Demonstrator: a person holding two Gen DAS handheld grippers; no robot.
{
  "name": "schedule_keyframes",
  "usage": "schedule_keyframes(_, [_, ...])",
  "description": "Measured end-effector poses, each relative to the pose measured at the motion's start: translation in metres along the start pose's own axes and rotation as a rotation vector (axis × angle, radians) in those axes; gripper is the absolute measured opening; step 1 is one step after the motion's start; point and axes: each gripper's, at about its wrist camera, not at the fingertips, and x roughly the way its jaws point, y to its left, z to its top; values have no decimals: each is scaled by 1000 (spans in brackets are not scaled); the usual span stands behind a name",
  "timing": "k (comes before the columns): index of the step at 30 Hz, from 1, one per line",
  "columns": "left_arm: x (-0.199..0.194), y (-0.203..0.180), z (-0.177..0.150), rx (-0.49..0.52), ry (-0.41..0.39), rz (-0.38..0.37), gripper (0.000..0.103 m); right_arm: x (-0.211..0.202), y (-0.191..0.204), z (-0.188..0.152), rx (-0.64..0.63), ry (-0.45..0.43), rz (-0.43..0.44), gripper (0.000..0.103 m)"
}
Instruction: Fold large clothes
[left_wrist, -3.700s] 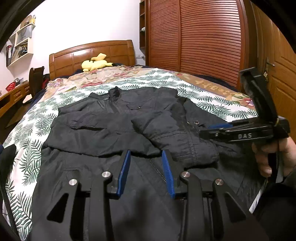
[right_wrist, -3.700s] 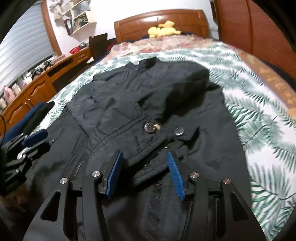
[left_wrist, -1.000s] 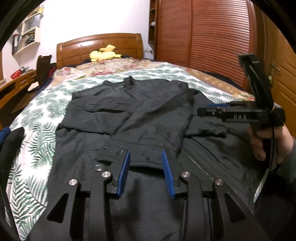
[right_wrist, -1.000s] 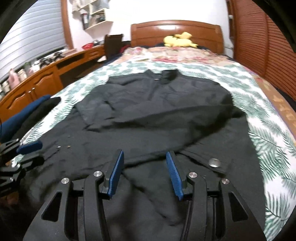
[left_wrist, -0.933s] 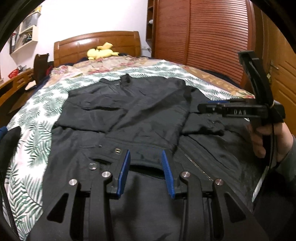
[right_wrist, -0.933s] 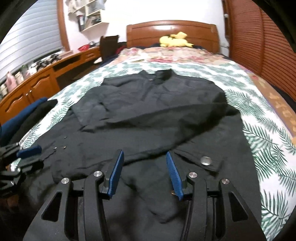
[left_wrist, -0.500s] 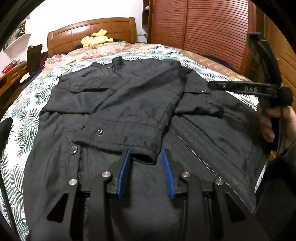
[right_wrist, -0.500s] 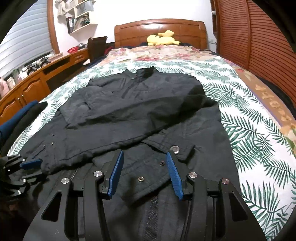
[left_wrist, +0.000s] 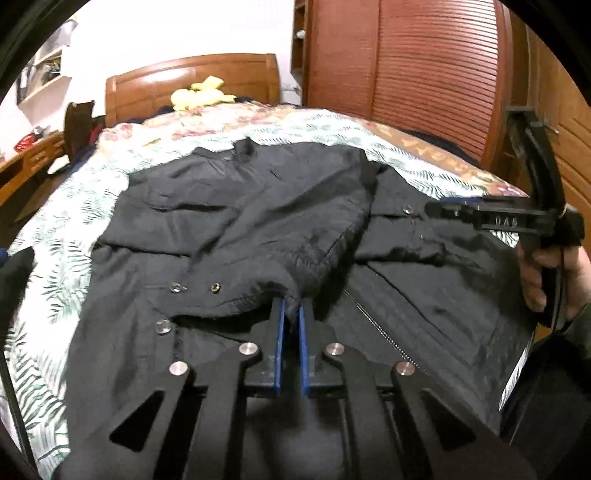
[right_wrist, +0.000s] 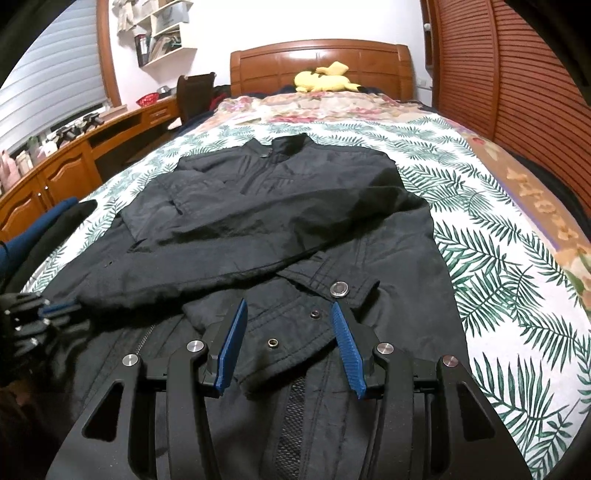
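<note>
Two black hand-held grippers, left gripper (left_wrist: 290, 314) and right gripper (right_wrist: 289, 325), blue ribbed pads (right_wrist: 232, 341), silver screws, white "DAS" lettering on one side, dark sleeve (left_wrist: 581, 317).

Jacket (right_wrist: 280, 218) black, silver snaps. Bedspread (right_wrist: 491, 266) white with green palm-leaf print, floral band near the headboard (right_wrist: 321, 66), which is reddish-brown wood. Plush toy (right_wrist: 325, 79) yellow. Tongs: black frames, blue pads (left_wrist: 279, 332).

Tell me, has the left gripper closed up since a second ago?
Yes. The left gripper had a wide gap between its blue pads; now they pinch the cuff of the black jacket lying on the bed.
</note>
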Motion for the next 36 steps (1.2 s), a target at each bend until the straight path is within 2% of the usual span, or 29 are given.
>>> schedule_keyframes(5, [-15, 10, -6, -39, 23, 5, 8, 0, -1, 0, 6, 2, 10, 48])
schedule_keyframes(7, [-27, 15, -10, -46, 20, 39, 9, -2, 1, 1, 0, -5, 20, 48])
schedule_keyframes(12, [-59, 31, -23, -60, 17, 110, 20, -8, 10, 2, -31, -22, 51, 48])
schedule_keyframes(17, [-83, 50, -45, -71, 58, 162, 23, -19, 12, 1, -54, -30, 37, 49])
schedule_keyframes(19, [-88, 58, -53, -74, 80, 185, 24, -26, 11, -3, -49, -27, 36, 51])
schedule_keyframes(20, [-90, 62, -57, -78, 91, 191, 24, -30, 9, -7, -45, -27, 37, 56])
schedule_keyframes(21, [-91, 66, -60, -81, 102, 196, 24, -34, 8, -11, -49, -27, 31, 62])
schedule_keyframes(23, [-92, 72, -66, -86, 118, 208, 24, -42, 4, -23, -67, -6, -5, 65])
schedule_keyframes(28, [-84, 96, -83, -127, 183, 248, 25, -60, -7, -46, -102, 39, -79, 66])
schedule_keyframes(31, [-78, 104, -90, -158, 206, 222, 25, -65, -18, -56, -99, 66, -95, 66])
schedule_keyframes(34, [-74, 107, -92, -160, 215, 219, 29, -67, -26, -64, -98, 84, -101, 67])
schedule_keyframes(36, [-71, 109, -93, -169, 209, 229, 36, -66, -34, -69, -103, 92, -106, 67])
